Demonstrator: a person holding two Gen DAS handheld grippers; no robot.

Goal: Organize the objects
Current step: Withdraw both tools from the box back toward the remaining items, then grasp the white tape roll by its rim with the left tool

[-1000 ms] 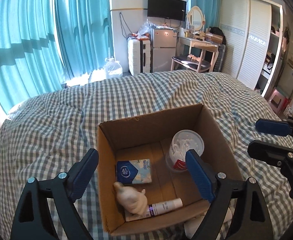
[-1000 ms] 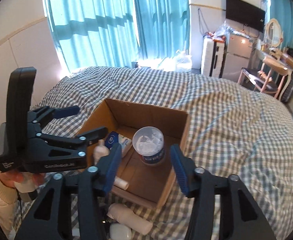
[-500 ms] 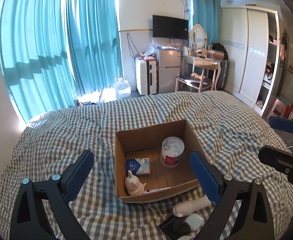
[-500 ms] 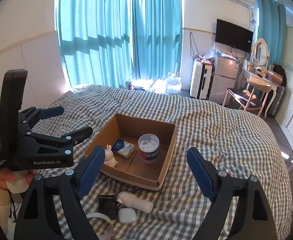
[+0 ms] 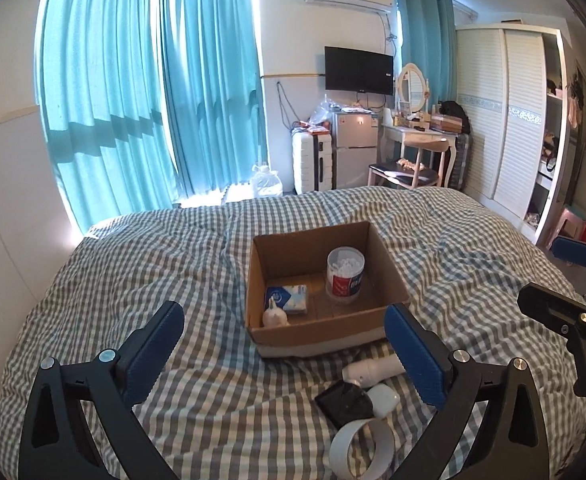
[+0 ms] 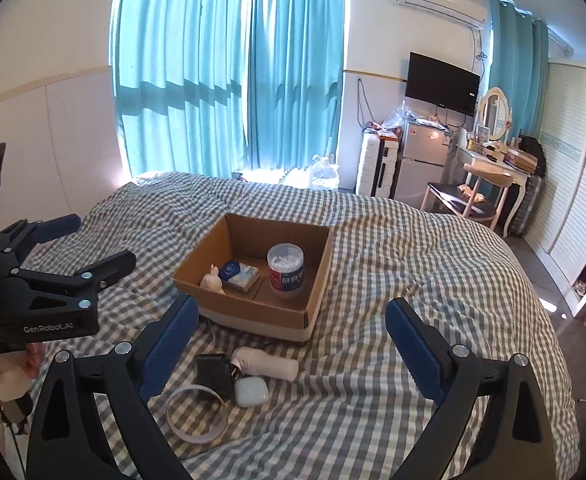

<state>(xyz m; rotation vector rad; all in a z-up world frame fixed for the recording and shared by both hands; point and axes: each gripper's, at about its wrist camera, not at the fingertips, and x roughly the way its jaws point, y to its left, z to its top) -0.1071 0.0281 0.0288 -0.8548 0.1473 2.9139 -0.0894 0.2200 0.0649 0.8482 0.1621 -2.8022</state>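
Observation:
An open cardboard box [image 5: 389,268] [image 6: 317,280] sits on the checked bed. It holds a clear tub of cotton swabs [image 5: 345,270] [image 6: 286,270], a blue tissue pack [image 5: 287,299] [image 6: 240,274] and a small cream rabbit figure [image 5: 275,315] [image 6: 212,281]. In front of the box lie a white bottle [image 5: 373,370] [image 6: 265,365], a black pouch [image 5: 345,400] [image 6: 215,374], a white earbud case [image 5: 383,398] [image 6: 251,392] and a tape ring [image 5: 361,448] [image 6: 196,412]. My left gripper [image 5: 285,354] [image 6: 89,248] and right gripper [image 6: 293,346] [image 5: 561,268] are both open and empty, held back above the loose items.
The checked duvet [image 5: 133,280] covers the whole bed. Teal curtains [image 5: 153,100] hang behind. A fridge [image 5: 353,152], a suitcase [image 5: 313,162], a chair [image 5: 413,168] and a white wardrobe [image 5: 505,120] stand beyond the bed's far edge.
Both grippers have pulled back and up from over the box. The box now looks smaller, and the loose items in front of it have come into view.

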